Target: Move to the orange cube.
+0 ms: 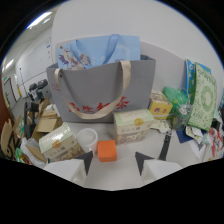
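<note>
cube: orange cube [107, 150] on tabletop [115, 175], just ahead of fingertips, 11 o'clock of gap.
gripper [114, 159]: 2 fingers apart, nothing held.
room: white cup [87, 138] touching cube's left edge; green box [132, 125] near at 1 o'clock; grey tote [102, 92] beyond.

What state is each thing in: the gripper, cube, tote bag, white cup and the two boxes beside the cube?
gripper: open, holding nothing
orange cube: on the table, just ahead of the fingers, untouched
tote bag: upright, handle hanging down its front
white cup: upright, open top
left box: closed, tilted
right box: closed
</note>
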